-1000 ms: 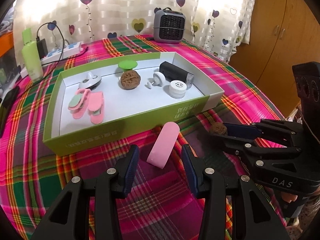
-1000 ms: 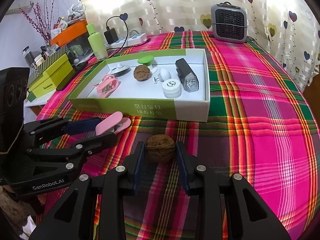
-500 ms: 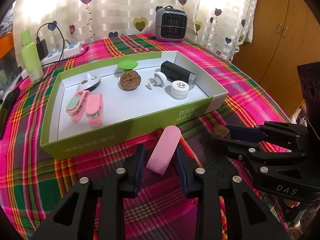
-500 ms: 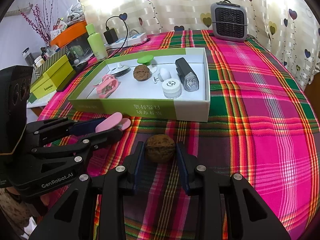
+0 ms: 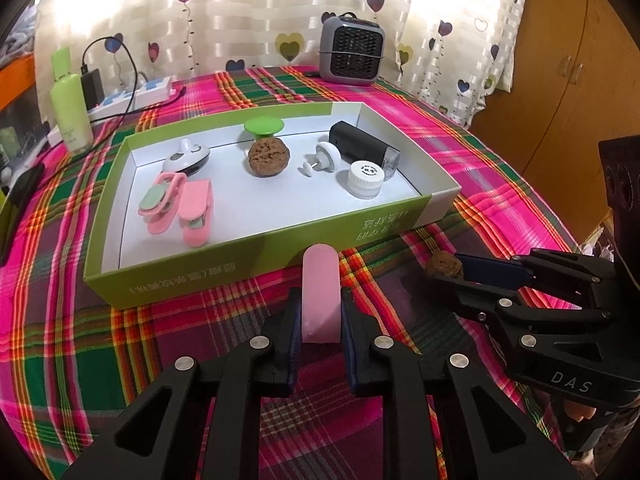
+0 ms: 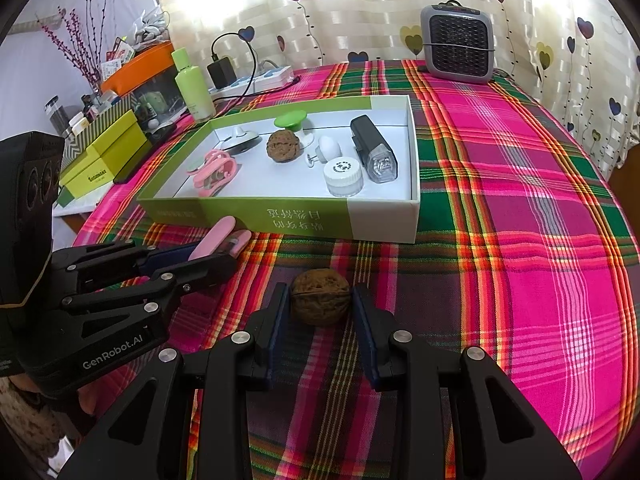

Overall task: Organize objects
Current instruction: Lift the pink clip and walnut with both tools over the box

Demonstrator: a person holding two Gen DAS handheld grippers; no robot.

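Note:
My left gripper (image 5: 320, 312) is shut on a pink clip (image 5: 321, 292), just in front of the green-and-white box (image 5: 256, 256). My right gripper (image 6: 320, 304) is shut on a brown walnut (image 6: 319, 298) on the plaid cloth before the box (image 6: 304, 218). The box holds two pink clips (image 5: 176, 204), another walnut (image 5: 269, 157), a white jar (image 5: 364, 179), a black device (image 5: 362, 146), a green cap (image 5: 264, 126), a white knob (image 5: 322, 158) and a white-grey gadget (image 5: 188, 156). The right gripper (image 5: 452, 270) shows in the left wrist view; the left gripper (image 6: 218, 250) shows in the right wrist view.
A grey heater (image 5: 352, 54) stands at the table's far edge. A green bottle (image 5: 71, 110), charger and power strip (image 5: 132, 94) lie far left. Green boxes (image 6: 104, 152) and an orange tray (image 6: 138, 68) sit left of the table. A wooden cabinet (image 5: 560, 80) stands right.
My left gripper has closed on the pink clip, which now stands straight between the fingers. My right gripper stays shut on the walnut, with little movement.

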